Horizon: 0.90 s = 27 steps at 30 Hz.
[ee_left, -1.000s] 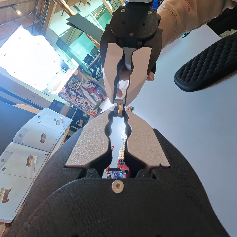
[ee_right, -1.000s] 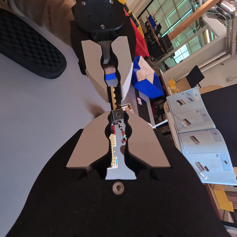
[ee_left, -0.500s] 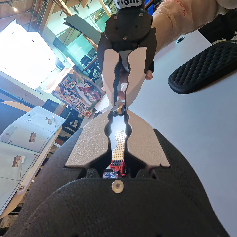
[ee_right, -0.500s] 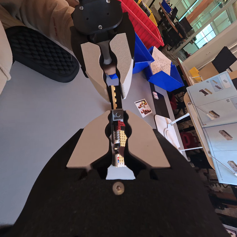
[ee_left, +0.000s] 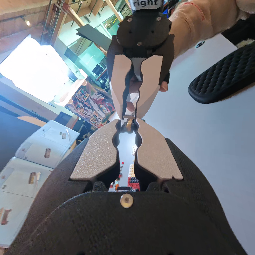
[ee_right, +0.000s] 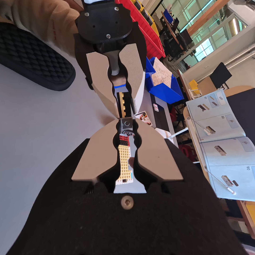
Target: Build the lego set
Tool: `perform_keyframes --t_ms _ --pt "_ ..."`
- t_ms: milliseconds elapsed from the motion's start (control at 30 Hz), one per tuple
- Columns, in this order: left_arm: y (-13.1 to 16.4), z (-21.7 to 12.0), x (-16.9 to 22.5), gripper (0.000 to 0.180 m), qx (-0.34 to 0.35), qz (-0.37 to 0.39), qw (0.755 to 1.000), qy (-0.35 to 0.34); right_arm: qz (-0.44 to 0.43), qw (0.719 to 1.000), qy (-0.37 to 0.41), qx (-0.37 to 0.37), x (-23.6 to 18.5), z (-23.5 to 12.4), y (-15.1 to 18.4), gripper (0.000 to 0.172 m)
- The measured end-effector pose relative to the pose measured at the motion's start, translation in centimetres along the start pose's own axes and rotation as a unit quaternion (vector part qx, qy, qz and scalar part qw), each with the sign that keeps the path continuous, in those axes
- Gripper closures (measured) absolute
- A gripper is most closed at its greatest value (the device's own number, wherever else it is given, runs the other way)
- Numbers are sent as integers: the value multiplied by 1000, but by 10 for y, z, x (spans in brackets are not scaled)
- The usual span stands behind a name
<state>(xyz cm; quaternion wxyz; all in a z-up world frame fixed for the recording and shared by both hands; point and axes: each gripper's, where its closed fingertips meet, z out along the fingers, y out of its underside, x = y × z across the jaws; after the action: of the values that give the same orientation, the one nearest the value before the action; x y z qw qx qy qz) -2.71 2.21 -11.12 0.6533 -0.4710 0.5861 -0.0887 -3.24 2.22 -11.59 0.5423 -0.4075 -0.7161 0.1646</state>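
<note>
My left gripper is shut on a black brick with a tan plate along one side. In the left wrist view the piece shows end-on. My right gripper is shut on a small dark grey square plate with one round stud. The two grippers meet tip to tip above the white table, and the grey plate lies against the end of the black-and-tan piece. A person's hand holds the right gripper. Below, through my finger gaps, a tan, red and black brick model lies on the table.
A black mesh pad lies on the table beyond the grippers. An open instruction booklet stands at the table's side. Blue bins and a red bin are at the far edge, with a sticker sheet nearby. Small loose bricks lie near the model. The tips of both grippers are at nearly the same place.
Both grippers stay tip to tip with their pieces held. The pair has tilted and shifted over the table, so the model below slides in the finger gaps.
</note>
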Motion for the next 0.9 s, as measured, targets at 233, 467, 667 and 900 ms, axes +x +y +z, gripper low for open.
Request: perform_keyframes --t_ms 233,467,667,900 --pt "-8 -6 7 162 17 65 997 27 -35 999 -29 6 -9 -4 -9 155" --pt "-11 -8 14 161 25 82 995 44 -11 998 -59 10 -17 -3 -7 156" --pt "-9 -6 12 161 41 63 997 36 56 995 -76 26 -15 -1 -5 155" --pt "-25 -16 -6 162 108 14 994 5 80 994 -44 64 5 -10 -12 134"
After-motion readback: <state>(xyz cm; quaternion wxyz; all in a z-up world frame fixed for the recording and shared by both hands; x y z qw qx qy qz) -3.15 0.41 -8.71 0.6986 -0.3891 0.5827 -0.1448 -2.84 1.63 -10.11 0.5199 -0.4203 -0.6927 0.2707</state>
